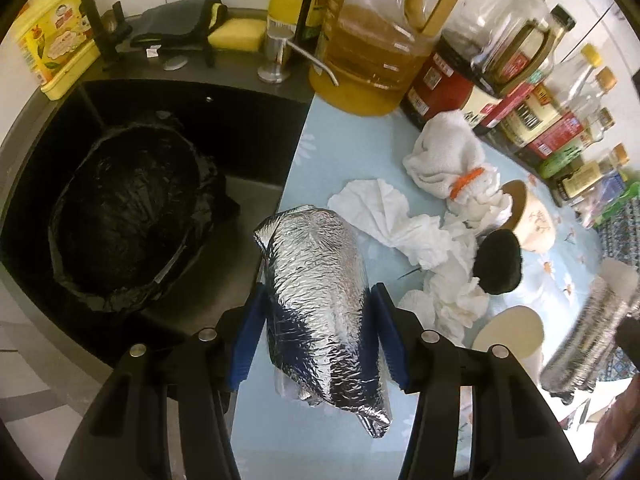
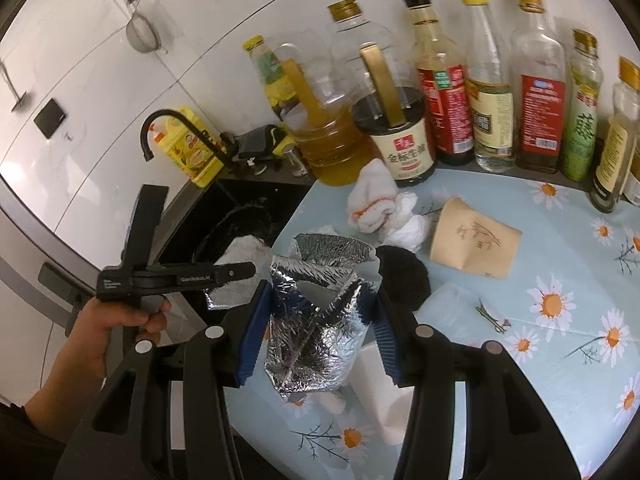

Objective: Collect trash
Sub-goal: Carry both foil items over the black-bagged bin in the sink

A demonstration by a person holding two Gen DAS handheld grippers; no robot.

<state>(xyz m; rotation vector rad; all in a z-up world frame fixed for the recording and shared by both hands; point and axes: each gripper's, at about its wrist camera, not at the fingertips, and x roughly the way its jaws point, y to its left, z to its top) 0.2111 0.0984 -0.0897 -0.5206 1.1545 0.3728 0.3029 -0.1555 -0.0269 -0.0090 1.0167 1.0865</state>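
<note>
A crinkly silver foil pouch [image 1: 316,300] is clamped between the left gripper [image 1: 318,312] pads, another crumpled foil bag [image 2: 316,328] squeezed in the right gripper [image 2: 318,332].

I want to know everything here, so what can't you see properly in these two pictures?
- Inside the black bin bag: left wrist view, too dark to see any contents.
- Blurred silvery thing: left wrist view, right edge, smeared.
- White paper under the foil bag: right wrist view, mostly covered by foil and the right tool.
- Bottle labels: too small to read.

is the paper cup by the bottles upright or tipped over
Tipped over. The paper cup lies on its side on the daisy-print tablecloth, its printed wall facing up and creased.
</note>
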